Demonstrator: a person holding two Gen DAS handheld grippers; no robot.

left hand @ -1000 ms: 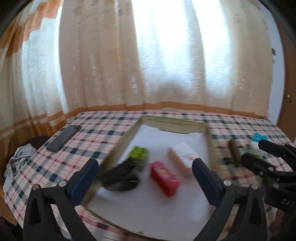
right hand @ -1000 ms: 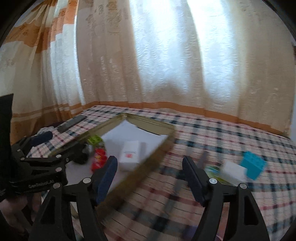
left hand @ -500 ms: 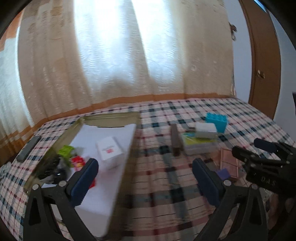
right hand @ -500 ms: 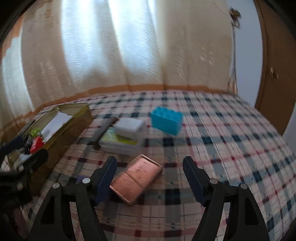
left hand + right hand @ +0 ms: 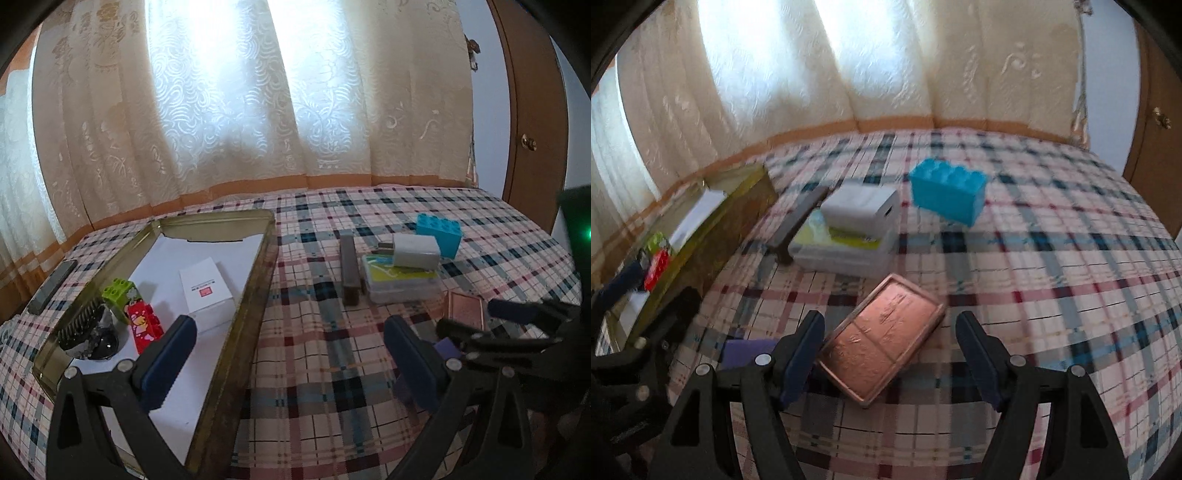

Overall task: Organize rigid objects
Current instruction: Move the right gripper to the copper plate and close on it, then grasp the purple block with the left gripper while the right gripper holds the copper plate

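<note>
My right gripper [image 5: 891, 356] is open and low over the plaid cloth, with a flat copper-coloured tin [image 5: 882, 347] lying between its fingers; the right pad stands apart from the tin. Beyond it are a blue toy brick [image 5: 947, 192], a white block [image 5: 860, 206] on a clear plastic case [image 5: 842, 254], and a dark bar [image 5: 798, 221]. My left gripper [image 5: 291, 358] is open and empty over the right wall of a gold tin tray [image 5: 255, 302]. That tray holds a white box [image 5: 207, 291], a red box [image 5: 144, 326], a green brick [image 5: 118, 291] and a black brush [image 5: 81, 325].
A small purple object [image 5: 746, 350] lies just left of the right gripper's left finger. A dark phone [image 5: 53, 286] rests on the cloth left of the tray. Curtains hang behind the bed, and a wooden door [image 5: 532, 140] stands at the right.
Both views swung from the tray rightward to the loose objects. The right gripper sank toward the copper tin, which now lies between its fingers. Neither gripper's opening changed.
</note>
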